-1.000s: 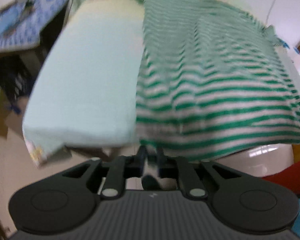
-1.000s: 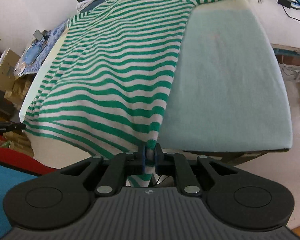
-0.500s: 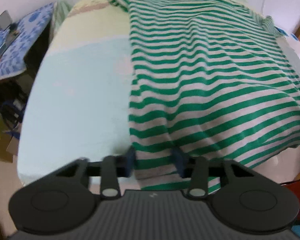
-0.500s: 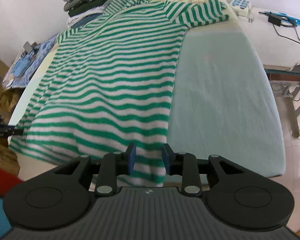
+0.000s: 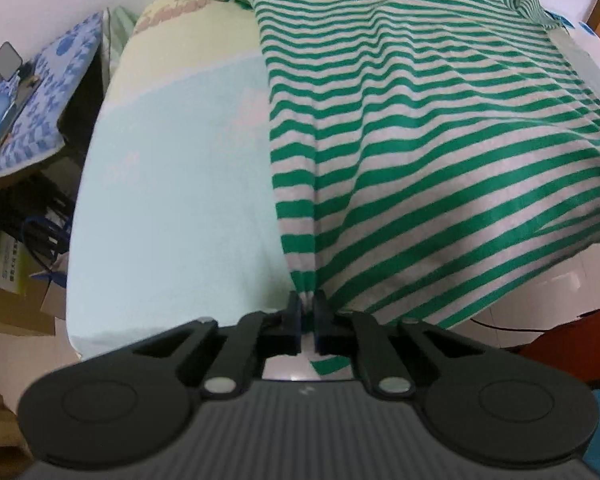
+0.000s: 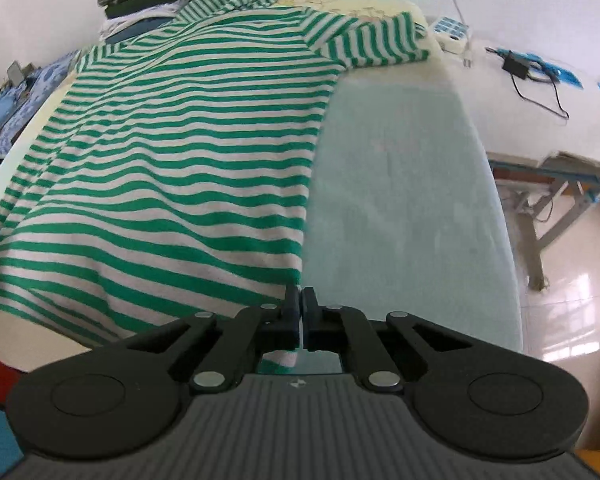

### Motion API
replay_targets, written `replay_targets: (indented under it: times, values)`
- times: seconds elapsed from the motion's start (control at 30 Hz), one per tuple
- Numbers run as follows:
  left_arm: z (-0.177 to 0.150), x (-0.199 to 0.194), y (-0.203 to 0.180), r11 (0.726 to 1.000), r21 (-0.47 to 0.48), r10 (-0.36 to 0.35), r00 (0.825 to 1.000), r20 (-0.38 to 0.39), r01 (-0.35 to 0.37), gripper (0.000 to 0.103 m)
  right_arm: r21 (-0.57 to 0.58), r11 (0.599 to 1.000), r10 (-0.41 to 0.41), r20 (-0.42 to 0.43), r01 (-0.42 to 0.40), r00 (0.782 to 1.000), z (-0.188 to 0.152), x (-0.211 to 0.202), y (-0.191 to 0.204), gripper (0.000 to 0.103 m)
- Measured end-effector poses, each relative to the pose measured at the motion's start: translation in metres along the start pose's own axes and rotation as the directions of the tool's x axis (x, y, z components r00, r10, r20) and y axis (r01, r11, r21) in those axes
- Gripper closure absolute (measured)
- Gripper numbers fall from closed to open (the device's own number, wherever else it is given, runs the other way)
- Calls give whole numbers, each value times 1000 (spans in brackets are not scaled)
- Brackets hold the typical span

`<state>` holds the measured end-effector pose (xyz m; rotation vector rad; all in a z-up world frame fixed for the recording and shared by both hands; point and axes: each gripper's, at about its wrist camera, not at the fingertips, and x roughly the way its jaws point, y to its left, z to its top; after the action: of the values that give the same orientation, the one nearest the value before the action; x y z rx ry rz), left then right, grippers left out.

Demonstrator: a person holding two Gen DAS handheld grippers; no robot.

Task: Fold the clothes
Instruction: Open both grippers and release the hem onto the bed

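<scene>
Green-and-white striped shirt (image 6: 180, 152) lies spread across the pale blue table cover (image 6: 400, 200), frame centre. Left gripper (image 5: 307, 304) and right gripper (image 6: 301, 300) each clamp its hem at lower centre.

Both my wrist cameras sit low at the near end of the padded table (image 5: 172, 216), looking along it toward the far wall. The left one looks from the table's left corner, the right from its right. Both share the striped shirt (image 6: 188, 152) and the table's pale cover.
</scene>
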<state>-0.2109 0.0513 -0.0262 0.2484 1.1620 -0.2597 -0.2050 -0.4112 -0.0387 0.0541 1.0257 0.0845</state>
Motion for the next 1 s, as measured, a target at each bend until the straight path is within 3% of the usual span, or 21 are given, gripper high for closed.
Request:
replay_targets:
  times: [0.07,0.13,0.33,0.4,0.47,0.63,0.77,0.83,0.93,1.0]
  values:
    - [2,-1,1,1000,12,-7,1000,0,7,98,-16,1000,-26,16,26,1000,5,0,5,87]
    - [4,-1,1,1000,23,-15,1000,-1,15,98,-8,1000,-12,73,13,997,11,-6,9,81]
    - [27,-33,9,997,63,-38,995,95,32,90,-87,990,116,79,-110,990,17,9,45,81]
    - [43,-23,2,1000,27,-18,995,101,16,91,-95,988,129,60,-123,990,18,21,59,81]
    - [59,-12,-4,1000,-10,2,994,106,-1,72,-89,989,120,42,-116,992,19,31,71,84]
    - [98,15,-21,994,-101,53,992,115,-41,70,-26,996,92,43,-91,995,25,35,75,85]
    - [125,34,-33,984,-158,104,988,117,-85,56,42,998,49,27,-51,998,23,39,68,85]
    - [133,40,-39,978,-168,143,983,115,-123,55,70,997,39,17,-41,999,21,42,67,85]
    - [143,48,-44,973,-182,166,980,110,-144,43,76,997,30,19,-31,999,19,40,67,86]
    - [148,51,-46,969,-188,181,978,104,-159,43,65,998,10,17,-11,1000,19,39,65,86]
